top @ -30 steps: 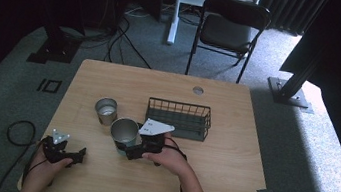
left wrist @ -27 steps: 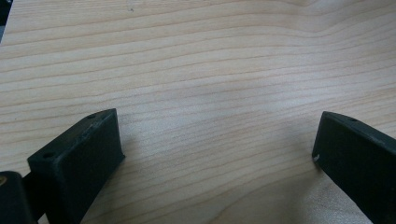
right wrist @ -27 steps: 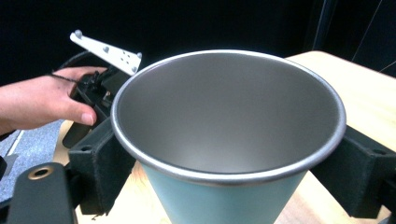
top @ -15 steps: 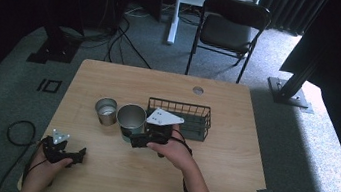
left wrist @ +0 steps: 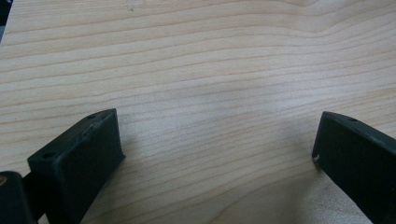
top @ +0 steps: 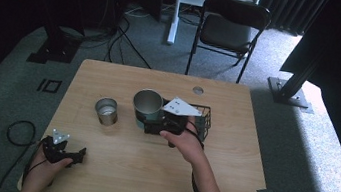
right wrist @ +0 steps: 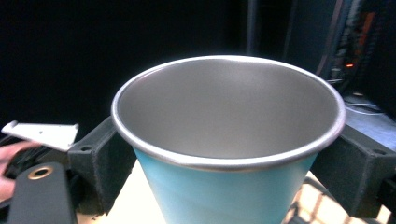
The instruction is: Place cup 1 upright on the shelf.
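The right gripper [top: 153, 124] is up off the wooden table [top: 226, 184], its 2 jaws clamped on the sides of the teal cup [top: 147, 107], and the cup sits upright in that grip, lifted clear of the tabletop just left of the wire basket [top: 204, 119]. In the right gripper view the cup [right wrist: 229, 154] looms large, steel inside, teal outside, its base cut off by the bottom edge, so what lies under it cannot be seen. The inside looks bare, though the very bottom is hard to read. The grey plate and the person's right hand [top: 183, 143] cover most of the basket's left end in the high view.

Over at the near left corner, the left gripper [top: 80, 153] lies low at the table in the left hand [top: 48, 162], jaws spread wide with nothing between them but bare wood grain [left wrist: 210, 93]. A second cup, small and steel [top: 106, 111], stands on the table just left of the lifted one, not touching it.
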`<state>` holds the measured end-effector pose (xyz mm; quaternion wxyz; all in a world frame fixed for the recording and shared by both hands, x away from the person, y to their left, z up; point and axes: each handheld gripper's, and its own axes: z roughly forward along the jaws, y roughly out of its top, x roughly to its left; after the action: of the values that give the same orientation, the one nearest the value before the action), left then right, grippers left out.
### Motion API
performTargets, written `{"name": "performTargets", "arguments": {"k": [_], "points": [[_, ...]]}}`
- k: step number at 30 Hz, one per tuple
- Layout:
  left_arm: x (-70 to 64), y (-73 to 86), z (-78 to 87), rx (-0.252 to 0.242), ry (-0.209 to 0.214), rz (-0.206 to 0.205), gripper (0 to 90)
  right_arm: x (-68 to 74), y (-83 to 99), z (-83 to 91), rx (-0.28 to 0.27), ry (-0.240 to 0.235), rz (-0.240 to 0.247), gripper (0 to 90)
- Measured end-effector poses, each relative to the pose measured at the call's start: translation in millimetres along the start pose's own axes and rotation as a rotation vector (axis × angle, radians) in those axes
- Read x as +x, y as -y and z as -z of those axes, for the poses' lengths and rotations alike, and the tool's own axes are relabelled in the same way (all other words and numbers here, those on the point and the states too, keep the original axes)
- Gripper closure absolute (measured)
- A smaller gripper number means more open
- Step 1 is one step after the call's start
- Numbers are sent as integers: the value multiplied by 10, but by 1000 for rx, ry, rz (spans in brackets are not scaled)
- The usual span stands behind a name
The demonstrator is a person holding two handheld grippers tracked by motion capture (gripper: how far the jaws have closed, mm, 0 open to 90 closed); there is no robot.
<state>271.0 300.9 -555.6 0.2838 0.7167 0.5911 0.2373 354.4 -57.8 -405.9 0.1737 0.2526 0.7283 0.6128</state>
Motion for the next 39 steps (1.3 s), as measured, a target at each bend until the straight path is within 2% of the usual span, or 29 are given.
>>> {"name": "performTargets", "arguments": {"k": [8, 13, 25, 28, 30, 32, 37, 39], "points": [[0, 0, 0, 0, 0, 0, 20, -169, -93, 104, -3, 113, 2, 127], [0, 0, 0, 0, 0, 0, 20, -290, -109, 157, -10, 202, -20, 127], [-1, 1, -1, -1, -1, 0, 20, -570, -37, 254, -13, 456, -48, 127], [-1, 1, -1, -1, 0, 0, 20, -663, 6, 300, -33, 538, -89, 127], [0, 0, -1, -1, 0, 0, 20, -722, 41, 332, -30, 573, -93, 127], [0, 0, 0, 0, -1, -1, 20, -764, 73, 354, -25, 590, -102, 127], [-1, 1, -1, -1, 0, 0, 20, -845, 175, 401, 10, 645, -87, 127], [-1, 0, -1, 0, 0, 1, 20, -879, 224, 426, 15, 656, -101, 127]]}}
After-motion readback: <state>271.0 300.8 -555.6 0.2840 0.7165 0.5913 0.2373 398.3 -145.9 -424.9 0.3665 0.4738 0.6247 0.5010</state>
